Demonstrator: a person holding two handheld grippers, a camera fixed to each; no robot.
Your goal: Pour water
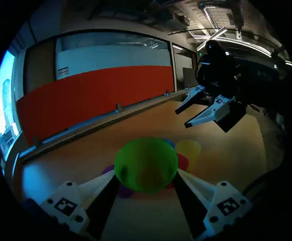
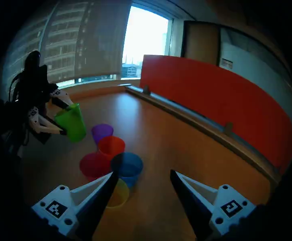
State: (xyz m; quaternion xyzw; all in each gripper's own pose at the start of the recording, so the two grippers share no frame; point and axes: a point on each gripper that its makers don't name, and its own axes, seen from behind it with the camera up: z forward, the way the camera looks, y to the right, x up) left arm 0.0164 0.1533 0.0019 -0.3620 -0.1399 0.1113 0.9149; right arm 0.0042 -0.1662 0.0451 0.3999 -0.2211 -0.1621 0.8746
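While clenching the left gripper point(image 1: 146, 176) on the green cup point(image 1: 146, 162), holds the right gripper point(image 2: 142, 172) released, jaws apart, near the blue cup point(image 2: 126, 164).

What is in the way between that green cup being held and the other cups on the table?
Nothing visible. The left gripper holds the green translucent plastic cup in the air beside the purple plastic cup, with open space between them. The open right gripper hangs well off.

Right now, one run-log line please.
left tongs: shut on green cup | right tongs: open, empty | other cups: clustered on table | pour: none visible
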